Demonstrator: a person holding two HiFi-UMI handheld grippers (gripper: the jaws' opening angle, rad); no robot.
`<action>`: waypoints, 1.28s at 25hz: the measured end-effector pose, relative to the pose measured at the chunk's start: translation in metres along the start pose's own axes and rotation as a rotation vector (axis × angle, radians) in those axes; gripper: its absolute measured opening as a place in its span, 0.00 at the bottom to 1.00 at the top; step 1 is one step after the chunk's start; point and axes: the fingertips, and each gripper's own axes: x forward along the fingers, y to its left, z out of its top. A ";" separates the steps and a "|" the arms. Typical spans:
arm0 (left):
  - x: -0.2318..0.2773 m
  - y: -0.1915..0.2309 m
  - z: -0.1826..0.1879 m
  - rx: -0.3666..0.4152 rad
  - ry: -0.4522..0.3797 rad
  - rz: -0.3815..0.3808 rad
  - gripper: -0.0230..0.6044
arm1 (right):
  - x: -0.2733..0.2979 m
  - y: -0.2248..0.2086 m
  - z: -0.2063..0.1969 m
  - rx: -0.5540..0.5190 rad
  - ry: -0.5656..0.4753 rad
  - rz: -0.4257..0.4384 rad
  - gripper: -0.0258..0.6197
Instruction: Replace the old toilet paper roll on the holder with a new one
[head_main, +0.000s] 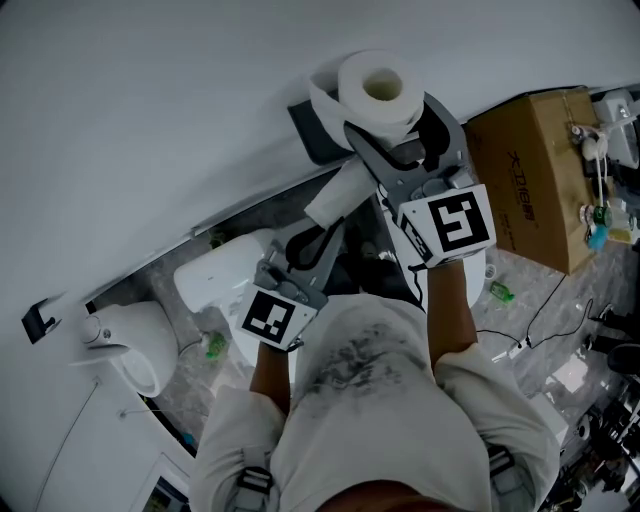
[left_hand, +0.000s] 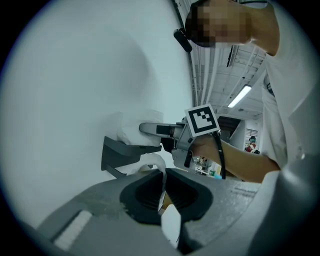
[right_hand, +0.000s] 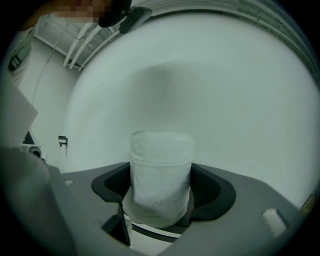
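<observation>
A full white toilet paper roll (head_main: 375, 92) stands on end against the white wall, its core hole facing up. My right gripper (head_main: 408, 135) is shut on it, one jaw on each side, and the roll (right_hand: 161, 175) fills the gap between the pads. It sits at the top of the dark grey wall holder (head_main: 312, 128); I cannot tell if it rests on the holder (left_hand: 122, 152). Below, my left gripper (head_main: 312, 240) is shut on a strip of white paper (head_main: 335, 195). The strip (left_hand: 161, 186) runs up from the pads towards the holder.
A white toilet (head_main: 225, 272) stands below the holder, with a white wall fixture (head_main: 135, 345) to its left. A cardboard box (head_main: 535, 170) sits at the right by the wall. Cables (head_main: 535, 320) and a green bottle (head_main: 213, 345) lie on the speckled floor.
</observation>
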 end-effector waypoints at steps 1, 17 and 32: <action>-0.001 0.001 0.000 0.002 -0.001 -0.004 0.06 | -0.002 0.000 0.001 0.001 -0.009 -0.006 0.60; 0.013 -0.024 -0.003 -0.001 -0.008 -0.022 0.06 | -0.072 -0.036 0.009 -0.007 -0.065 -0.082 0.60; 0.024 -0.042 -0.012 -0.008 -0.018 -0.013 0.06 | -0.123 -0.058 -0.022 -0.042 -0.061 -0.096 0.60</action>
